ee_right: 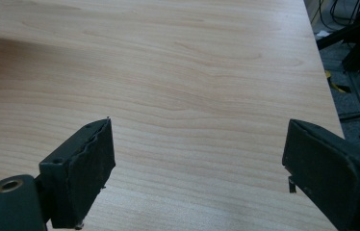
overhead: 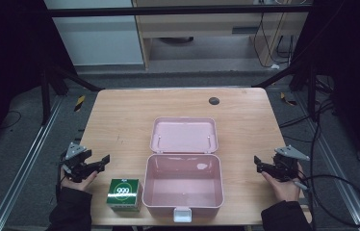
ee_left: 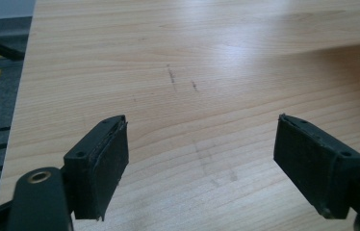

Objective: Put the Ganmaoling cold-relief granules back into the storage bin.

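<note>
Both jaw pairs spread and empty: left gripper (overhead: 105,159) just beside green box (overhead: 124,194) at worktop (overhead: 120,115) front edge (nudge tips it off), right gripper (overhead: 257,162) near open pink case (overhead: 183,185), whose lid could snag.

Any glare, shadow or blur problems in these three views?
High view: dark surroundings, table evenly lit, small glint inside the pink box. Left gripper view: pale glare on the wood, shadow at upper right. Right gripper view: shadow band upper left, jaws sharp.
</note>
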